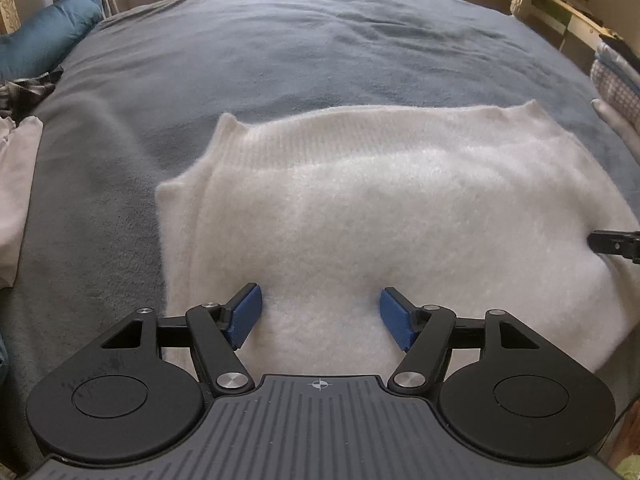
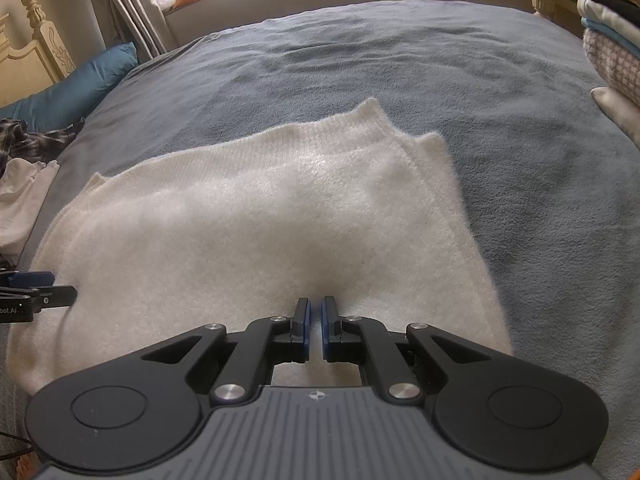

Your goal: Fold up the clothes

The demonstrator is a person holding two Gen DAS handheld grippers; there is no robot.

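The near edge of the white sweater [image 1: 360,208] is hidden behind the left hand-held gripper [image 1: 320,312]. The stack of folded clothes [image 2: 612,52] and the plaid garment [image 1: 24,88] are cut by the edges.

The bed [image 2: 360,52] lies bare beyond the sweater [image 2: 260,216]; crumpled clothes [image 2: 24,152] crowd its left edge, folded stack [image 2: 612,52] its right

Sweater [image 1: 360,208] on blanket [image 1: 280,60]; pillow [image 1: 48,36] far left; folded stack [image 2: 612,56] far right
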